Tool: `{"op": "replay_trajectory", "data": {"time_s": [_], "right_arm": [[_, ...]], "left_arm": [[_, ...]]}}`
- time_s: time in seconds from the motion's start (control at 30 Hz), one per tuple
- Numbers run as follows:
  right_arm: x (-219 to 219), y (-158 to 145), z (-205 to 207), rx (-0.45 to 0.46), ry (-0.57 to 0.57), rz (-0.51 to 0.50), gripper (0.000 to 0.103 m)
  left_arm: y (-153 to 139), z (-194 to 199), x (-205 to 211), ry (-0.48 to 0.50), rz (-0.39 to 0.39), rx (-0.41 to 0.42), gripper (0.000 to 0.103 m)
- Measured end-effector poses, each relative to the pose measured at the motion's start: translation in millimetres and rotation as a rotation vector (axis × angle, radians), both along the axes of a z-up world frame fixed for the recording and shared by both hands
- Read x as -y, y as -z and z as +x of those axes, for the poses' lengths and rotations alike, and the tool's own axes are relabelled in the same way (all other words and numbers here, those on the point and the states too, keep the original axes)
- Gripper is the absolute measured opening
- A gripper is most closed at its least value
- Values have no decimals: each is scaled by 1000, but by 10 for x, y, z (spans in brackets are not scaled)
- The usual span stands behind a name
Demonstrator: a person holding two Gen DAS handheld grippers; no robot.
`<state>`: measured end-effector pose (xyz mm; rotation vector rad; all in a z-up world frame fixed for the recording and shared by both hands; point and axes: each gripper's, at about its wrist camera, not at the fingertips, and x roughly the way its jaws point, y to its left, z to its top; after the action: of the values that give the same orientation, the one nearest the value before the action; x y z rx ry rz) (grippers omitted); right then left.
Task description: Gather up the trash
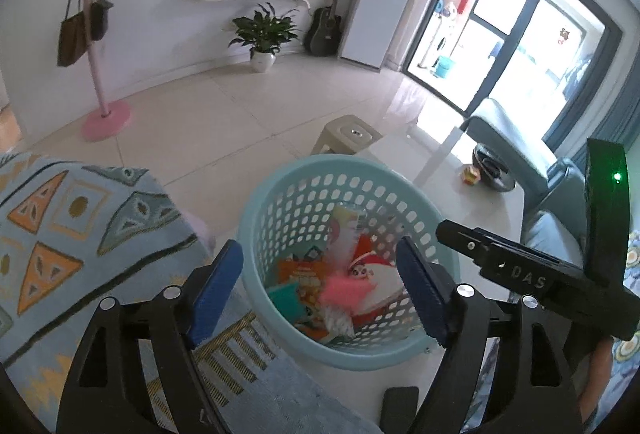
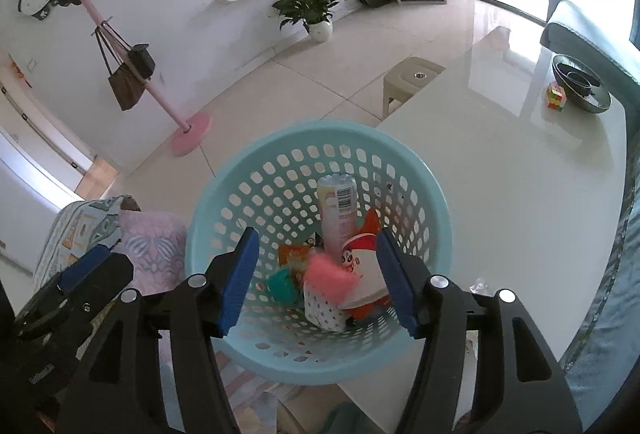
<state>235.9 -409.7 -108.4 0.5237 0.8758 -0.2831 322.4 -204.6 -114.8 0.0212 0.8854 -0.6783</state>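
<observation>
**A:** Where's the trash at this point? Looks like both grippers are parked over the basket.

**B:** Yep. The light blue basket [image 2: 320, 138] sits at the bench [image 2: 500, 194] edge nearest the person, and the trash is piled in its bottom: a pink fluffy piece [image 2: 328, 272], a tall wrapper with a barcode [image 2: 338, 210], a red and white packet [image 2: 362, 262].

**A:** Anything held?

**B:** Nope. Left gripper [image 1: 320, 286] has its jaws spread wide with nothing between the pads. Right gripper [image 2: 316, 278] is about half open, also empty.

**A:** So what matters next?

**B:** My guess: the pile lies straight ahead and below both grippers, so nothing's left to drop. Any remaining trash would be elsewhere on the bench; I only see a small clear scrap [image 2: 480, 286] by the near edge, closer to the right gripper.
</observation>
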Motion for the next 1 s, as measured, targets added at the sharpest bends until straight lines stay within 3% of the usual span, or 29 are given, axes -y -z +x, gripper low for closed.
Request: {"op": "replay_trajectory", "data": {"time_s": [0.17, 0.43, 0.67, 0.8, 1.0], "right_arm": [[-139, -241, -117, 47, -34, -39, 58], [-705, -678, -356, 186, -125, -121, 62], [-1400, -963, -637, 334, -171, -334, 62], [-1666, -1047, -774, 430, -188, -354, 62], [-1994, -1044, -919, 504, -216, -387, 62]], "left_arm": [[-213, -133, -247, -62, -55, 29, 79], [-591, -500, -895, -206, -96, 142, 85], [-666, -943, -1503, -423, 5, 291, 89], [-604, -1180, -1818, -547, 84, 354, 90], [-567, -1425, -2228, -677, 133, 441, 90]]}}
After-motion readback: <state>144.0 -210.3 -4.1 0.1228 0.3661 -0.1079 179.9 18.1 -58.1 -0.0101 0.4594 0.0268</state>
